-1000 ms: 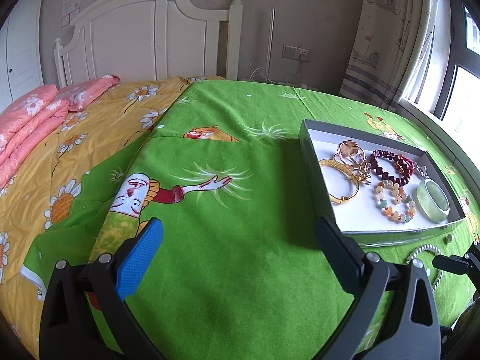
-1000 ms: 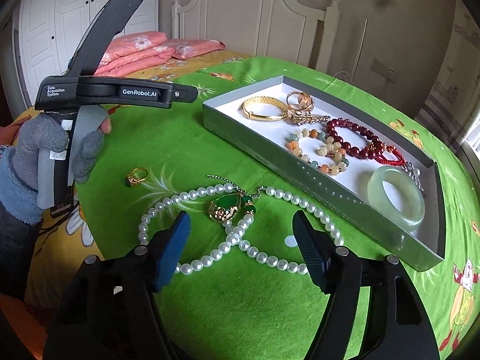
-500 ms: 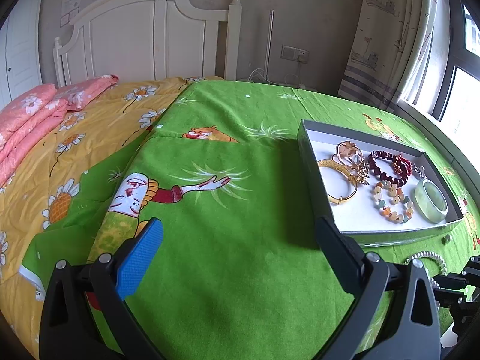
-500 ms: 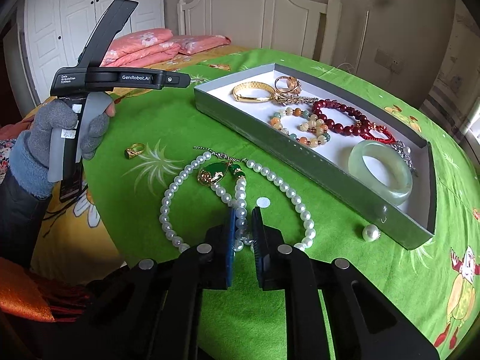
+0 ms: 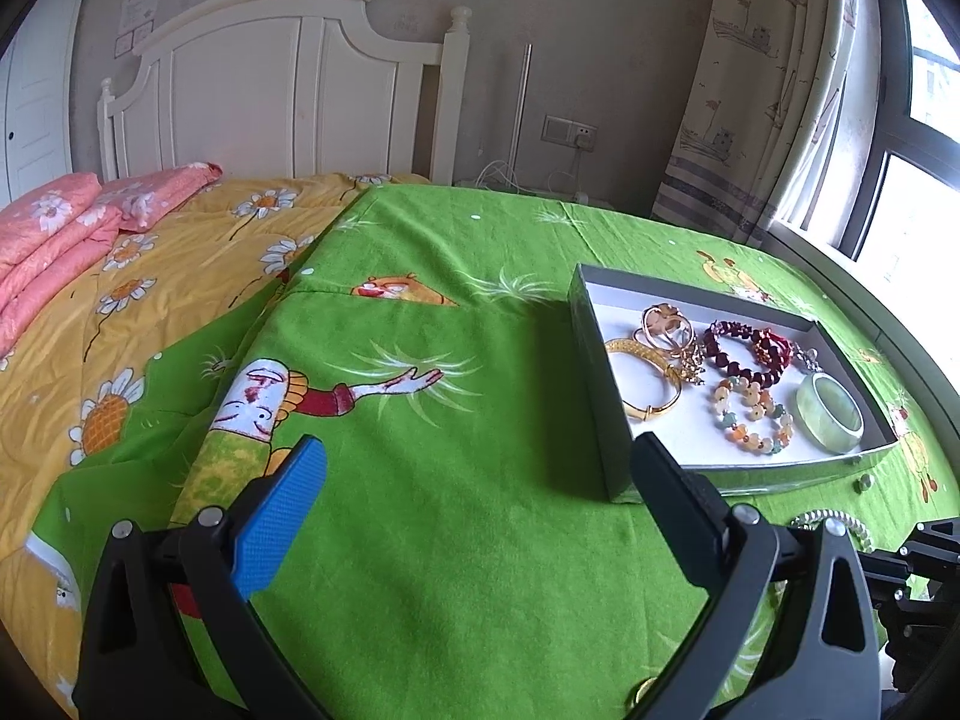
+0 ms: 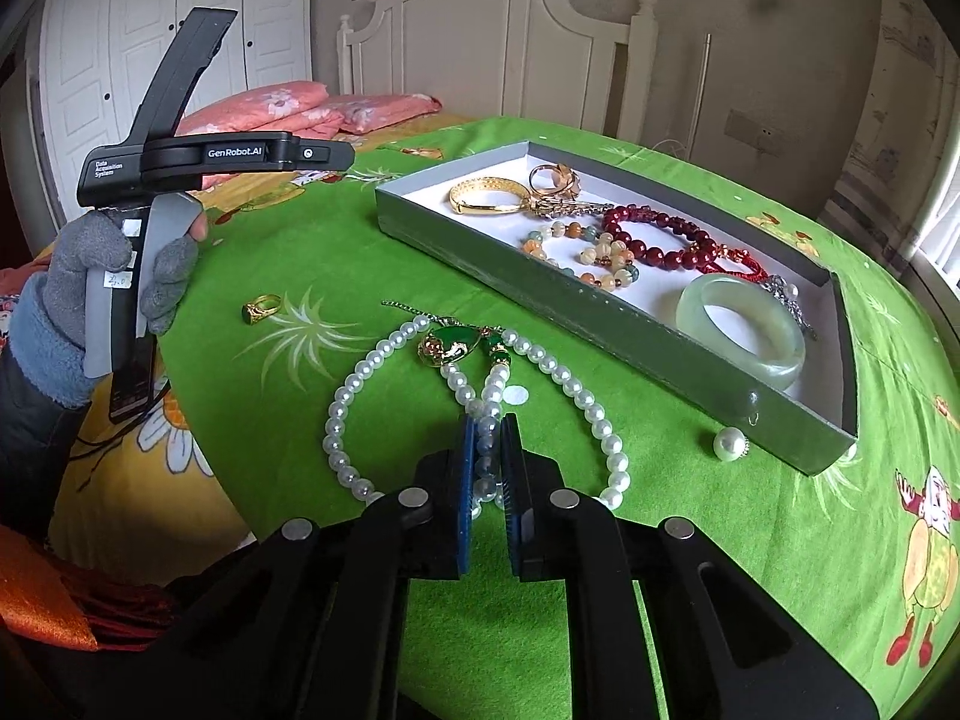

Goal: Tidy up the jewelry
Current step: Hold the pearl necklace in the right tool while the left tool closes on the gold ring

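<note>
On the green printed cloth just beside the grey cardboard tray (image 6: 606,324), my right gripper (image 6: 487,468) pinches the white pearl necklace (image 6: 372,360) where two strands lie together, to lift both. My left gripper (image 5: 480,480) hovers wide open, holding nothing, well clear.

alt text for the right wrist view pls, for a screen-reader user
The right gripper is shut on a pearl necklace with a green pendant, lying on a green cloth. Beyond it a grey tray holds a jade bangle, bead bracelets and gold pieces; a gold ring and a loose pearl lie outside. A gloved hand holds the left gripper's handle aloft.
</note>
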Tool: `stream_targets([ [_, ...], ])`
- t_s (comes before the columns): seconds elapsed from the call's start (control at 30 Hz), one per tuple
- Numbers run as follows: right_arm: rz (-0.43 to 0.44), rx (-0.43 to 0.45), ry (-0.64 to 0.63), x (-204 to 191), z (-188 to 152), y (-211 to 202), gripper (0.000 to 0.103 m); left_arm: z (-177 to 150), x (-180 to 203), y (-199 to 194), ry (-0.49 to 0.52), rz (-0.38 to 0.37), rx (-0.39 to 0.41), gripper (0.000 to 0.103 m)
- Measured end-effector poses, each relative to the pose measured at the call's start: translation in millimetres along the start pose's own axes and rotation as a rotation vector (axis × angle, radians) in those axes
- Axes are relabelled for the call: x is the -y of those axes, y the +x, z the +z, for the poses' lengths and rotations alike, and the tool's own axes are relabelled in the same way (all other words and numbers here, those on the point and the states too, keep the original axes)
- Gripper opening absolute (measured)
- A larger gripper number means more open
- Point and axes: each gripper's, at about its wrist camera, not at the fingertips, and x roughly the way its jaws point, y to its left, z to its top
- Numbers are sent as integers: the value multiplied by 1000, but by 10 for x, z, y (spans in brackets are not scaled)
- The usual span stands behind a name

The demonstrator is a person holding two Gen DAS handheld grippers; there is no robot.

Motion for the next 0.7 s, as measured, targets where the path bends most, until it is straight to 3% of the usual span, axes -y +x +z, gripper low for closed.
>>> stream_targets([
  [0.33, 8, 27, 21, 16, -33, -17, 11, -542, 321, -420, 44, -51, -13, 99],
  [0.47, 2, 29, 22, 7, -33, -18, 11, -730, 490, -487, 85, -24, -3, 84],
  [0.53, 2, 29, 23, 7, -34, -20, 11, -806, 561, -483, 103, -23, -12, 66],
  [0.6, 4, 27, 27, 12, -33, -19, 11, -882, 619, -454, 108, -61, -35, 59],
  [0.7, 3, 27, 28, 11, -34, -20, 11, -979, 708, -454, 143, -5, -4, 55],
])
